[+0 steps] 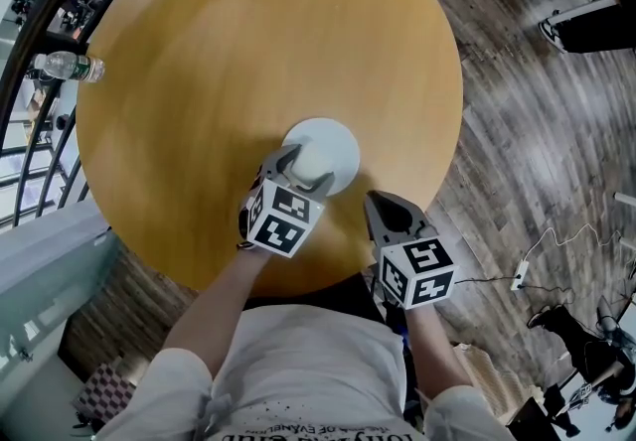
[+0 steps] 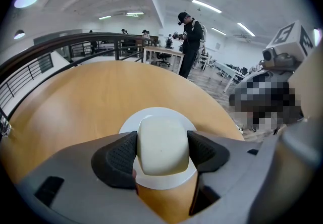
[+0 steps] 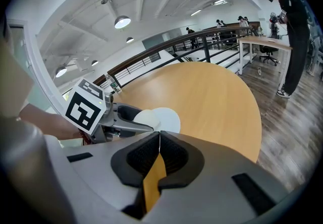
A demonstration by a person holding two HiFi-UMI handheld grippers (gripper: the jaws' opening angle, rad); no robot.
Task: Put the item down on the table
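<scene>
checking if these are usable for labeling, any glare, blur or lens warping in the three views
Head view: even light, sharp, only a soft sheen on the table. Left gripper view: strong fisheye with dark corners, the cream block crisp, a mosaic patch at right. Right gripper view: same fisheye bending the railing, ceiling lamp blown out.

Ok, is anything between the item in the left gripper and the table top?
Yes. A white plate lies directly under the cream item clamped in the left gripper. Bare table shows all round the plate.
</scene>
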